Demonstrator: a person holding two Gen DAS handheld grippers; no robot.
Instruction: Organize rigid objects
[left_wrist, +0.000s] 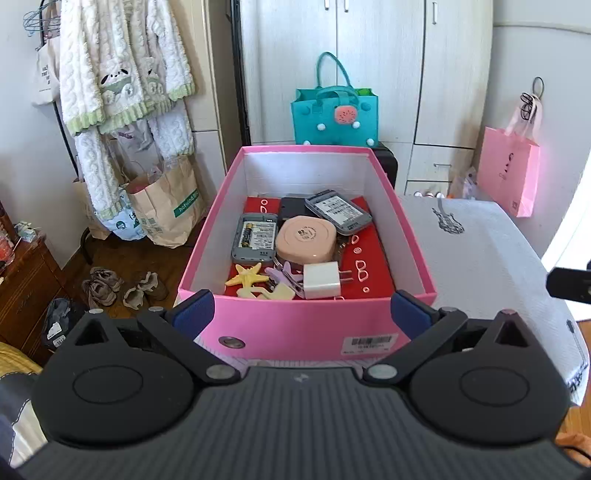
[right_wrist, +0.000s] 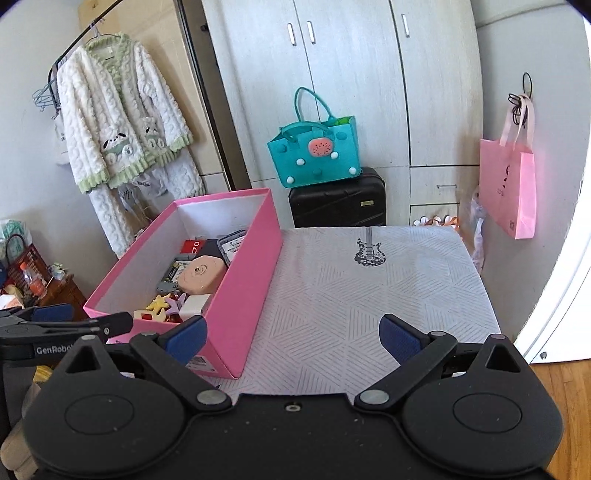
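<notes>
A pink box (left_wrist: 295, 325) (right_wrist: 243, 273) stands on the left part of a table under a patterned white cloth (right_wrist: 369, 295). Inside lie a round peach case (left_wrist: 306, 238) (right_wrist: 201, 275), a white plug charger (left_wrist: 322, 280), two grey devices (left_wrist: 255, 238) (left_wrist: 338, 212), a yellow starfish (left_wrist: 246, 275) and purple clips (left_wrist: 282, 277), on a red card. My left gripper (left_wrist: 301, 314) is open in front of the box's near wall, with nothing between its fingers. My right gripper (right_wrist: 291, 338) is open over the cloth, right of the box, and holds nothing.
A teal bag (right_wrist: 314, 147) sits on a black suitcase (right_wrist: 338, 201) before white wardrobes. A pink bag (right_wrist: 508, 184) hangs on the right wall. Robes (left_wrist: 122, 74) hang at the left, with paper bags (left_wrist: 166, 206) and shoes (left_wrist: 122, 286) on the floor.
</notes>
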